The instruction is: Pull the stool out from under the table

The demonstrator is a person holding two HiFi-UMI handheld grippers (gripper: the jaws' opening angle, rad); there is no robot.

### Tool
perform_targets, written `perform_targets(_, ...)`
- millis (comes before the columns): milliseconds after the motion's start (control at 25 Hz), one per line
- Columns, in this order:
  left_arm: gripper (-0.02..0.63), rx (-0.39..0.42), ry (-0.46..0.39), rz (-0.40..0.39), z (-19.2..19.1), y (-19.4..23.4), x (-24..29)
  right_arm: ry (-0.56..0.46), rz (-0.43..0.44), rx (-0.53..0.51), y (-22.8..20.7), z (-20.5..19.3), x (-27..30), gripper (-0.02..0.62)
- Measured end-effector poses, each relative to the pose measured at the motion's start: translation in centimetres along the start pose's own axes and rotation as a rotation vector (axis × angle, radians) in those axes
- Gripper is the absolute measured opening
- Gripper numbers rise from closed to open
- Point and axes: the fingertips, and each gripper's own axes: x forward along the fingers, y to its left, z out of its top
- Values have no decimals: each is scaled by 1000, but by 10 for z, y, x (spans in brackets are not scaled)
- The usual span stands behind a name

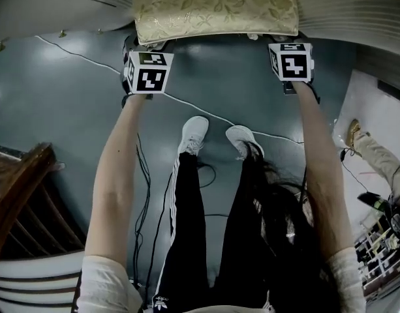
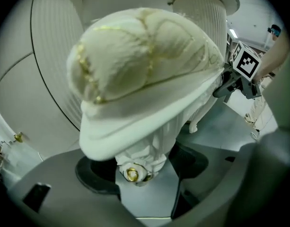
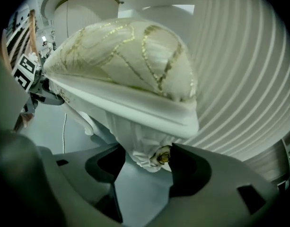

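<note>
The stool [image 1: 216,8] has a gold-patterned cushion and white carved legs, and it stands at the top of the head view against the white fluted table [image 1: 62,8]. My left gripper [image 1: 147,44] is at its front left corner and my right gripper [image 1: 286,41] at its front right corner. In the left gripper view the carved leg [image 2: 145,150] with a gold rosette fills the space between the jaws of the left gripper [image 2: 145,167]. In the right gripper view the other front leg [image 3: 142,148] sits likewise in the right gripper [image 3: 145,162], both pads against it.
The person's black-trousered legs and white shoes [image 1: 194,132] stand on the grey floor just behind the stool. Cables [image 1: 144,194] trail across the floor. Dark wooden furniture [image 1: 20,188] is at the left, and another person's leg [image 1: 376,152] is at the right.
</note>
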Motion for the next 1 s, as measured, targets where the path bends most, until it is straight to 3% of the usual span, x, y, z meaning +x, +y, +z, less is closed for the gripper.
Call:
perform_targets(320,318,75,-15,-43,-1,-2,0,55,-2,-10,-2,-6,2,275)
perform_targets(640,308,175,15,-49,0,11,4,43,6,50,16,-21,-9,270)
perform_targets(1000,304,140,54,-38,-7,13,-3,39,14,41,23,-22,-12,267)
